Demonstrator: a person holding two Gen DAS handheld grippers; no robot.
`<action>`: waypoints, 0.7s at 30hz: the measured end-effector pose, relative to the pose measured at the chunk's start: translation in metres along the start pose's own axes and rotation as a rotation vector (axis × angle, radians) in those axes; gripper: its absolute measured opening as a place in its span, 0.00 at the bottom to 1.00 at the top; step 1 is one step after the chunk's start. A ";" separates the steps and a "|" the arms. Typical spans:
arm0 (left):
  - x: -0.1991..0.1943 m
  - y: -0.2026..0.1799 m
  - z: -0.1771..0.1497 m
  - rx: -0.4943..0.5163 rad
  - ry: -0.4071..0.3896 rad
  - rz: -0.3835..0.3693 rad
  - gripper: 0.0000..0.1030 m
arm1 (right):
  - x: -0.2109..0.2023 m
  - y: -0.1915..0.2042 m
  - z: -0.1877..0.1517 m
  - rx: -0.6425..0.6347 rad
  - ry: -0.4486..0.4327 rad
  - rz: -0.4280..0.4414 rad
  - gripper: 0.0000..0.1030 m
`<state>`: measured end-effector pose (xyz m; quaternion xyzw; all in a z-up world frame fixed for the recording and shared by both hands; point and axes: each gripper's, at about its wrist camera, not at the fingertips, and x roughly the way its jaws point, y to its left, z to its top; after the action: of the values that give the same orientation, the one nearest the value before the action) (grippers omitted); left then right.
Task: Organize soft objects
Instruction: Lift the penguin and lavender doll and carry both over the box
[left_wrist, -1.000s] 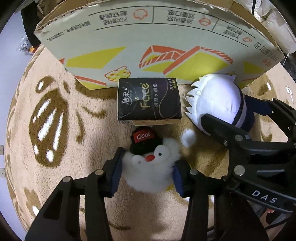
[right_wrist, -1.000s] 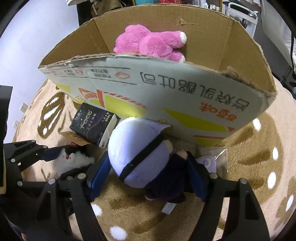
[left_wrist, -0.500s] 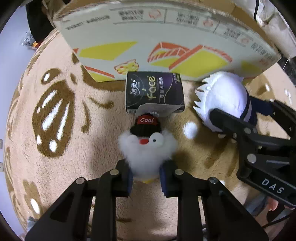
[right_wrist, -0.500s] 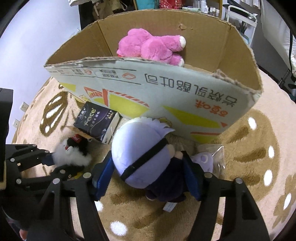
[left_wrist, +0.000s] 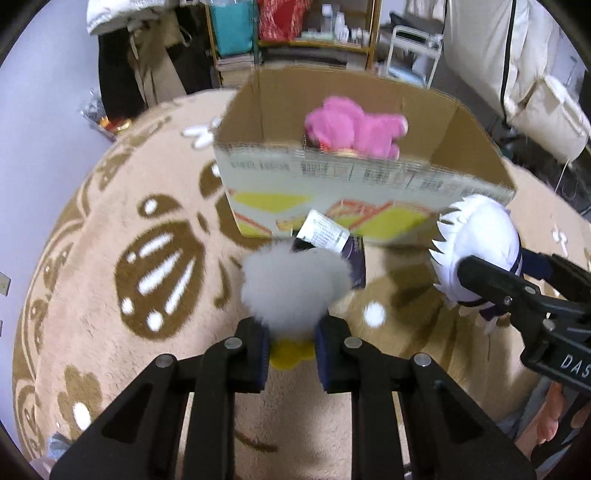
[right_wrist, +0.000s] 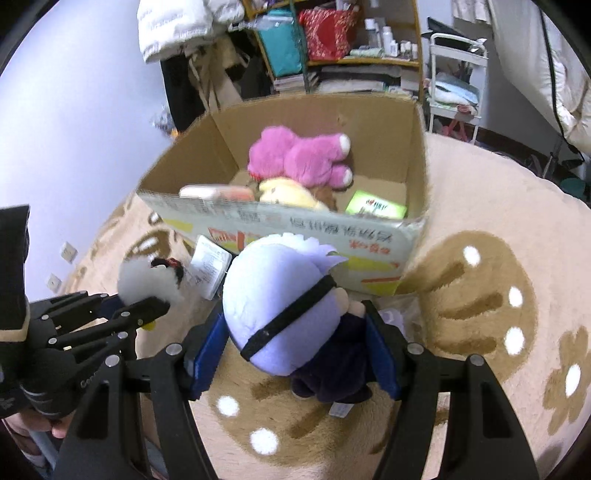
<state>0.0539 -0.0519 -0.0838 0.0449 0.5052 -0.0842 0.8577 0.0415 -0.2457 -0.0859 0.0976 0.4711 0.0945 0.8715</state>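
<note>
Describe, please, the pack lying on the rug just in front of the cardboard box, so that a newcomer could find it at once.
Start from the open cardboard box on the tan rug. Against its printed front wall, left of the pale-haired doll, leans a dark tissue pack with a white printed label. It is the only flat, hard-edged packet there; its neighbours are fluffy toys.

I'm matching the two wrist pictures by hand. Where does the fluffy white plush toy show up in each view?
Left wrist view: the fluffy white plush toy sits at lower centre, pinched in the left claw.
Right wrist view: the same toy is at far left, mid-height, in that claw.
Shared landmark: the cardboard box with the pink plush inside.
</note>
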 end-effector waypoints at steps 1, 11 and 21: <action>-0.005 0.000 0.000 -0.003 -0.016 -0.005 0.18 | -0.004 -0.001 0.000 0.006 -0.012 0.004 0.71; 0.006 0.002 0.001 -0.023 0.008 -0.029 0.17 | -0.009 0.001 0.000 0.027 -0.048 0.017 0.71; -0.031 -0.002 0.000 -0.007 -0.178 -0.054 0.17 | -0.025 0.000 0.003 0.035 -0.117 0.054 0.71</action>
<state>0.0387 -0.0513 -0.0568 0.0207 0.4284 -0.1092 0.8967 0.0306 -0.2521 -0.0641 0.1309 0.4182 0.1040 0.8928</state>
